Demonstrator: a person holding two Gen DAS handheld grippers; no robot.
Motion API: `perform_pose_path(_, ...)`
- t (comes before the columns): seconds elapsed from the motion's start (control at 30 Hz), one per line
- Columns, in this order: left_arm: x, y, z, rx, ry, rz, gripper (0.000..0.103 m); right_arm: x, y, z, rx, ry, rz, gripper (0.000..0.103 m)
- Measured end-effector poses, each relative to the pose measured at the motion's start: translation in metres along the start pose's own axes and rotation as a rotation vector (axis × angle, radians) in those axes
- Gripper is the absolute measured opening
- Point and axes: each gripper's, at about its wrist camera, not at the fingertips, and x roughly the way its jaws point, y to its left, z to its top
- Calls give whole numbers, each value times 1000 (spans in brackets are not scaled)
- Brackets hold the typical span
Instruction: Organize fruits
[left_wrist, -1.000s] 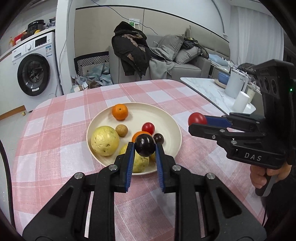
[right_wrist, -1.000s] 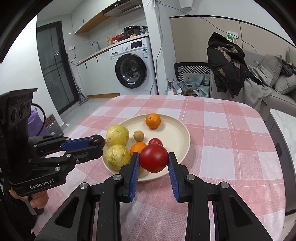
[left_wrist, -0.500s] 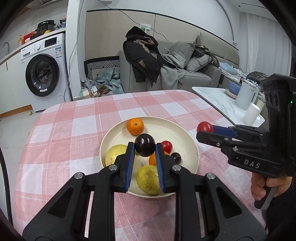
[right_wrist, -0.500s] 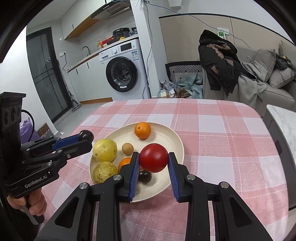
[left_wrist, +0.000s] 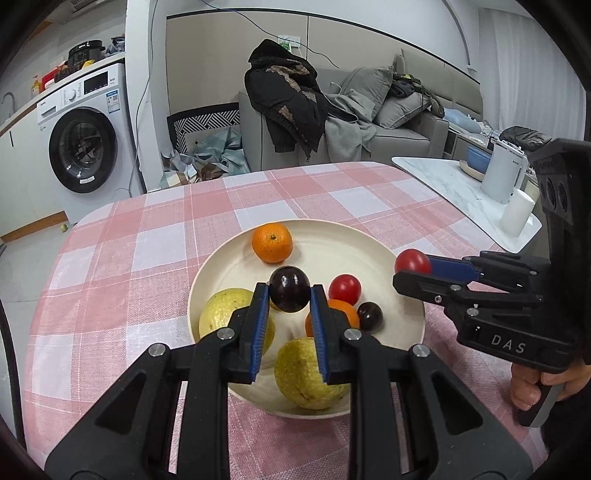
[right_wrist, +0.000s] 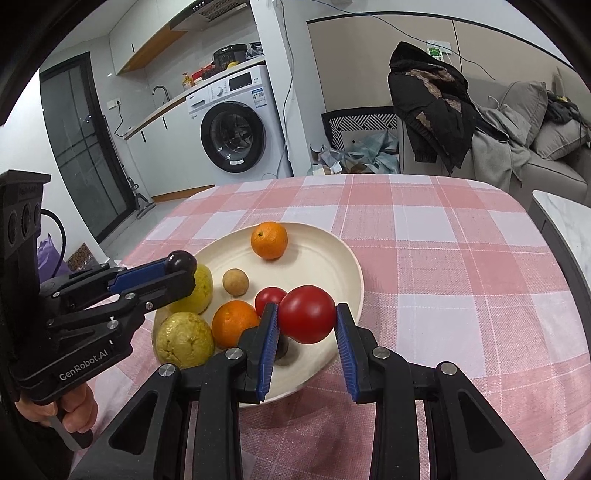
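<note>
A cream plate (left_wrist: 384, 254) (right_wrist: 325, 258) sits on the pink checked tablecloth. On it lie an orange (left_wrist: 272, 242) (right_wrist: 269, 239), a second orange (right_wrist: 234, 323), two yellow-green guavas (left_wrist: 309, 373) (right_wrist: 184, 339), a small brown fruit (right_wrist: 235, 282), a small red tomato (left_wrist: 344, 289) and a small dark plum (left_wrist: 369, 315). My left gripper (left_wrist: 289, 295) is shut on a dark plum (left_wrist: 289, 288) above the plate's near side. My right gripper (right_wrist: 306, 317) is shut on a red tomato (right_wrist: 306, 313) above the plate's right part.
The table's far edge curves toward a washing machine (left_wrist: 83, 147) and a sofa with clothes (left_wrist: 332, 110). A white side table (left_wrist: 461, 199) with a kettle and cup stands to the right. Each hand-held gripper shows in the other's view (left_wrist: 498, 295) (right_wrist: 92, 306).
Both grippers have lifted and drawn back a little with their fruits still held. The plate now sits lower in both views and more of the room shows.
</note>
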Motion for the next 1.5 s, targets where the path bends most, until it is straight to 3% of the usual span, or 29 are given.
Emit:
perform_pose_path(0.33, 12, -1, -3, 5, 13, 8, 20, 7, 0, -2, -5, 19, -8, 32)
perform_pose_path(0.53, 9, 1, -4, -3, 11, 8, 21, 0, 2, -2, -25, -9, -22, 51)
perform_pose_path(0.6, 4, 3, -4, -21, 8, 16, 31, -5, 4, -3, -38, -19, -41, 54)
perform_pose_path(0.63, 0, 4, -5, -26, -4, 24, 44, -6, 4, -3, -43, -21, -48, 57)
perform_pose_path(0.77, -18, 4, -7, -17, -69, 56, 82, -16, 5, -7, -55, -43, -54, 88)
perform_pose_path(0.87, -31, 6, -10, -28, -87, 54, 88, -25, 4, -10, -51, -70, -36, 102)
perform_pose_path(1.0, -46, 8, -19, -45, -116, 65, 102, -38, 6, -13, -57, -99, -13, 103)
perform_pose_path(1.5, -105, -7, -58, -37, -242, 93, 102, -77, 12, -37, -61, -236, 27, 103)
